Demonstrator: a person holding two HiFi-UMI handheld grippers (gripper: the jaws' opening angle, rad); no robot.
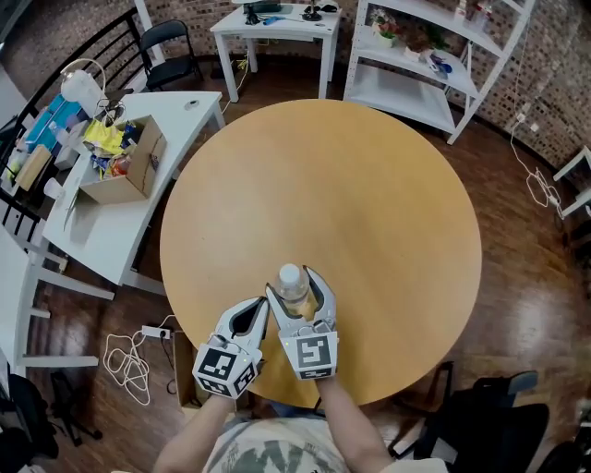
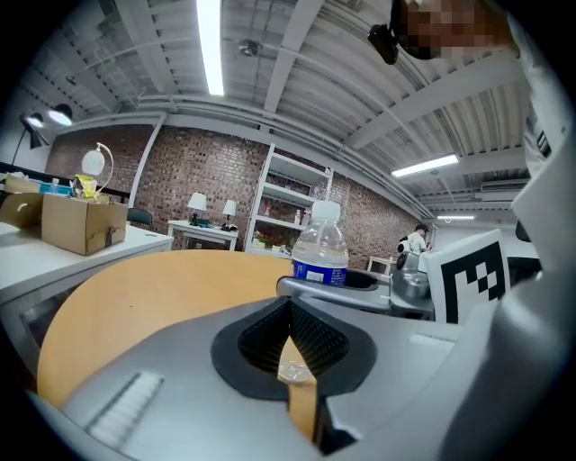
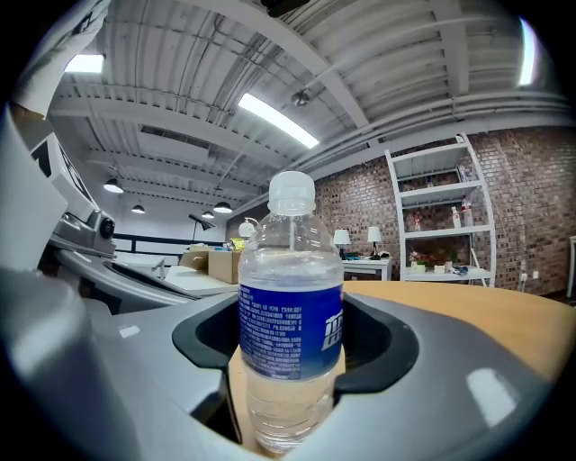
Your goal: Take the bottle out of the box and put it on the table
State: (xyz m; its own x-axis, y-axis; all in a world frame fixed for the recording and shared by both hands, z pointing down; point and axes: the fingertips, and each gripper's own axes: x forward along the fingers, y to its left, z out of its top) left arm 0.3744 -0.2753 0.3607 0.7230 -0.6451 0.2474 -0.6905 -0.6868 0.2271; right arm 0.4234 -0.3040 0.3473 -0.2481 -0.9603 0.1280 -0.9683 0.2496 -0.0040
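Note:
A clear water bottle (image 1: 293, 288) with a white cap and blue label stands upright on the round wooden table (image 1: 351, 185), near its front edge. My right gripper (image 1: 295, 285) has a jaw on each side of the bottle. In the right gripper view the bottle (image 3: 290, 333) fills the space between the jaws of the right gripper (image 3: 292, 360), and small gaps show at the pads. My left gripper (image 1: 263, 303) lies just left of it, shut and empty. The left gripper view shows the left gripper (image 2: 290, 311) with its pads together and the bottle (image 2: 320, 252) beyond.
A cardboard box (image 1: 125, 171) with packets in it sits on a white desk (image 1: 102, 231) at the left. White shelves (image 1: 434, 55) and another white table (image 1: 277, 28) stand at the back. Cables (image 1: 129, 365) lie on the floor; a black chair (image 1: 489, 416) stands at lower right.

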